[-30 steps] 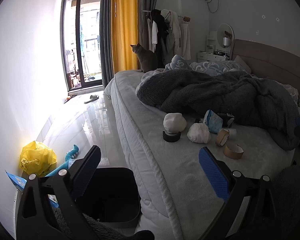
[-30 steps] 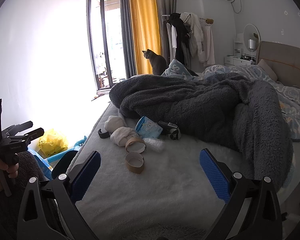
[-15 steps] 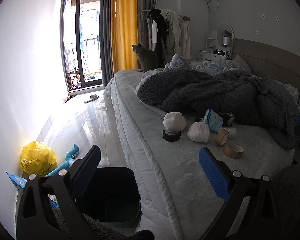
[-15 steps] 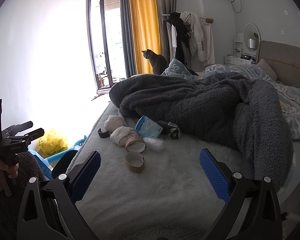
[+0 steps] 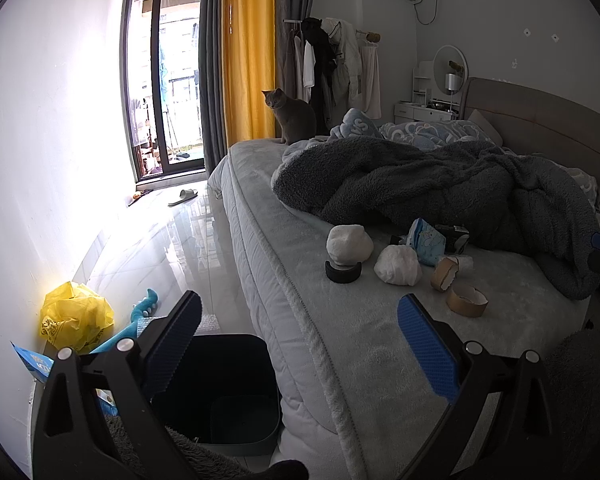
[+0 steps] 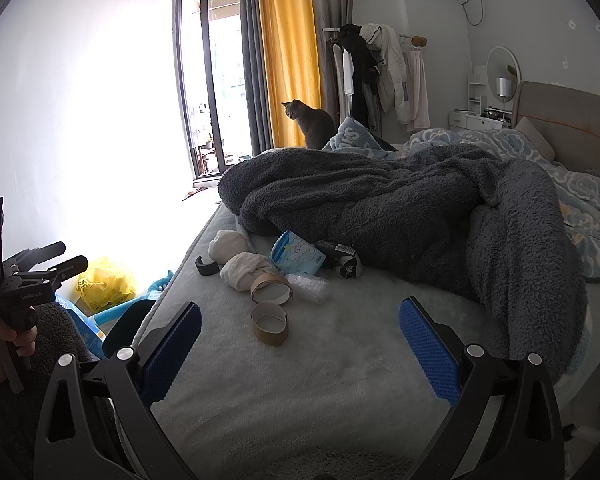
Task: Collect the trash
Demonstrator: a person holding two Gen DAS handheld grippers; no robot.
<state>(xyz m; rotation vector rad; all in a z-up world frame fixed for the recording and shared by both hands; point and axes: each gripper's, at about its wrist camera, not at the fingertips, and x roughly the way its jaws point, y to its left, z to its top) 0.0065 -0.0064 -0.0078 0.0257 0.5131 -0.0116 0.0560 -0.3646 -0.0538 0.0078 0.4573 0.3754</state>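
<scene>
— How are the jaws set?

— Both the left gripper (image 5: 298,344) and the right gripper (image 6: 300,346) are held wide apart, nothing between them.

— Where is the trash?

— Two brown cardboard tape cores (image 6: 270,323), white crumpled wads (image 5: 398,265) and a blue printed wrapper (image 6: 298,258) are seen on the grey bed (image 6: 340,360) at 12 o'clock. A black item (image 6: 342,261) is half hidden under the dark fleece blanket (image 6: 420,208). The dark bin (image 5: 228,392) is cut off at 6 o'clock.

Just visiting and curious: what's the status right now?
Left claw and right claw open, empty. Trash untouched on bed: nearest, cardboard ring. Bin on floor beside bed. Nothing blocking.
</scene>
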